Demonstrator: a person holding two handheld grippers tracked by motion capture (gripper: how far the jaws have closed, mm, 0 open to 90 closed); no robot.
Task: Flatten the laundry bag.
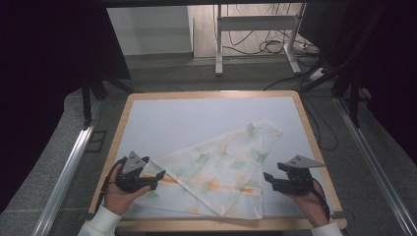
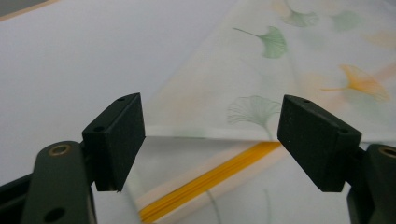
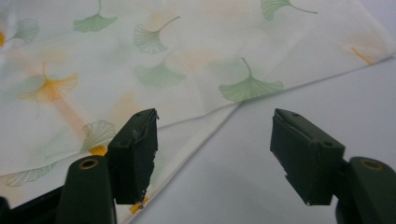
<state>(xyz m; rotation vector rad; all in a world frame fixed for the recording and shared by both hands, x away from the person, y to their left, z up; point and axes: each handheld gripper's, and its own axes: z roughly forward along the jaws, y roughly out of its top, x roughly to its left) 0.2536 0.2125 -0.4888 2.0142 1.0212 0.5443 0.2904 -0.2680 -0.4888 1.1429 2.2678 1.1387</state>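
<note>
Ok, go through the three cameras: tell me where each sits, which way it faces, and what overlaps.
High view: above the person's side of the table, facing forward and down; both hands, the left tool and the right tool flank the cloth.
Left gripper view: rides the left tool, facing along its open jaws at a folded cloth edge with an orange stripe.
Right gripper view: rides the right tool, facing along its open jaws at the cloth edge.
All three share the leaf-printed cloth.
</note>
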